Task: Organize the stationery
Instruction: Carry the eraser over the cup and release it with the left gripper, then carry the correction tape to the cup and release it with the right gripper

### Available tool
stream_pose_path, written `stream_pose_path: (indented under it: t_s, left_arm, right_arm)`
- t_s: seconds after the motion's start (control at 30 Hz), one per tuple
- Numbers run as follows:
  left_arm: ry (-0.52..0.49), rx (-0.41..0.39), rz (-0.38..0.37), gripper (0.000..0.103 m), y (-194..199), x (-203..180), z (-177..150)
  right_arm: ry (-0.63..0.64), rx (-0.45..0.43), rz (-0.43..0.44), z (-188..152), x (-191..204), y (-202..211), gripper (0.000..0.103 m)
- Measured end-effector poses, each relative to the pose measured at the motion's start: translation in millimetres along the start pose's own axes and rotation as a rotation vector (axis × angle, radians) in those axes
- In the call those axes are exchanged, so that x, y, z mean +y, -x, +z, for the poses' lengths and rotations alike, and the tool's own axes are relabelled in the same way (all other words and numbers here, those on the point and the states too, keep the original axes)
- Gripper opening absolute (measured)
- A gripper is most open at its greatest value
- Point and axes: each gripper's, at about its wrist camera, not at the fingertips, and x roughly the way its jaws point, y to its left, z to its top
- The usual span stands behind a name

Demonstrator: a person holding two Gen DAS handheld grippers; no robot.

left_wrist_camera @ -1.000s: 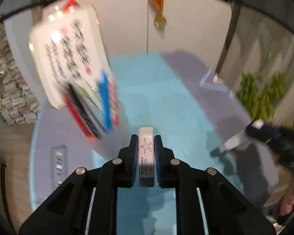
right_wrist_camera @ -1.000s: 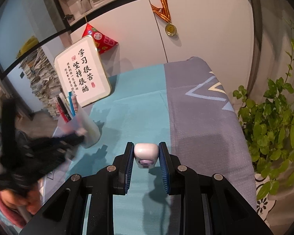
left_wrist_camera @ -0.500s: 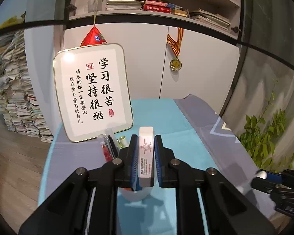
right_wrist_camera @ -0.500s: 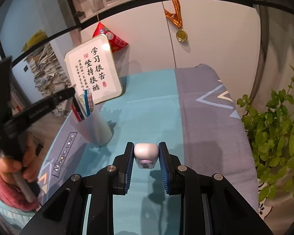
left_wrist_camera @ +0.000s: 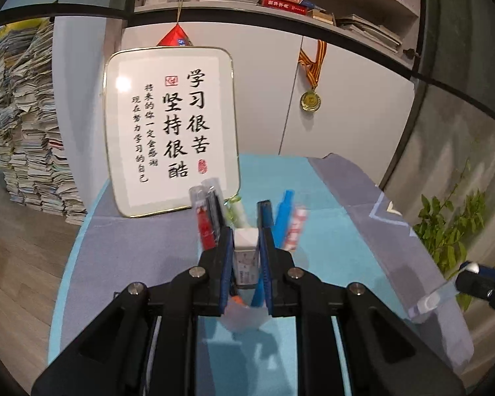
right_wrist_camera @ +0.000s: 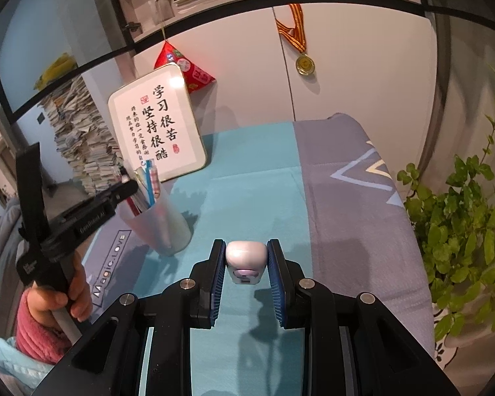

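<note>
Left wrist view
Left gripper (left_wrist_camera: 246,247): clenching a white eraser (left_wrist_camera: 246,257) upright between the blue pads, poised right over the pen cup (left_wrist_camera: 244,316), likely for dropping it in.
Pen cup: standing on the teal table mat (left_wrist_camera: 330,264), just in front of the framed calligraphy sign (left_wrist_camera: 171,138); already carrying red, black, blue and striped pens (left_wrist_camera: 282,217).
Hard to make out: cup rim and most of its translucent wall sitting behind the jaws; pens blurring; eraser print too small for reading; eraser depth relative to the rim unclear.

Right wrist view
Right gripper (right_wrist_camera: 246,264): gripping a small white rounded item (right_wrist_camera: 246,257) with a purplish face, hanging above the mat, apparently waiting its turn.
Item identity: not telling for sure; possibly a correction tape or sharpener.
Pen cup (right_wrist_camera: 158,221): sitting well left of this gripper, near the sign (right_wrist_camera: 156,125).
Left gripper (right_wrist_camera: 128,186): reaching over the cup mouth; its load hiding behind the tip.
Cut off: person's hand (right_wrist_camera: 62,300) and sleeve at the frame's left edge.
</note>
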Motion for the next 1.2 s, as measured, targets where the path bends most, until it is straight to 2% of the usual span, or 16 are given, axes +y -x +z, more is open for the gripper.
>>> stream_pose_path:
  t_s: [0.13,0.2,0.27,0.33,0.43,0.67,0.87,1.07,1.2]
  left_arm:
    - [0.008,-0.001,0.000,0.021,9,8,-5]
    - [0.026,-0.024,0.001,0.028,19,15,-7]
    - [0.034,-0.055,0.022,0.042,29,22,-8]
    - [0.034,-0.091,0.046,0.046,40,29,-10]
    - [0.043,-0.111,0.070,0.047,52,42,-15]
    - [0.101,-0.075,0.075,0.048,55,69,-33]
    - [0.083,-0.046,0.045,0.048,51,68,-45]
    - [0.040,-0.049,0.032,0.054,50,60,-50]
    - [0.040,-0.045,0.026,0.054,49,61,-52]
  right_arm:
    - [0.021,-0.004,0.008,5,11,1,0.027]
    - [0.036,-0.010,0.019,10,19,2,0.027]
    - [0.054,-0.017,0.029,14,28,3,0.027]
    - [0.076,-0.027,0.042,20,40,3,0.027]
    - [0.109,-0.036,0.073,28,60,1,0.027]
    - [0.177,-0.044,0.118,48,108,-15,0.027]
    - [0.248,-0.063,0.062,59,142,-36,0.027]
    - [0.251,-0.008,0.021,59,152,-64,0.027]
    - [0.261,0.026,-0.008,55,152,-80,0.027]
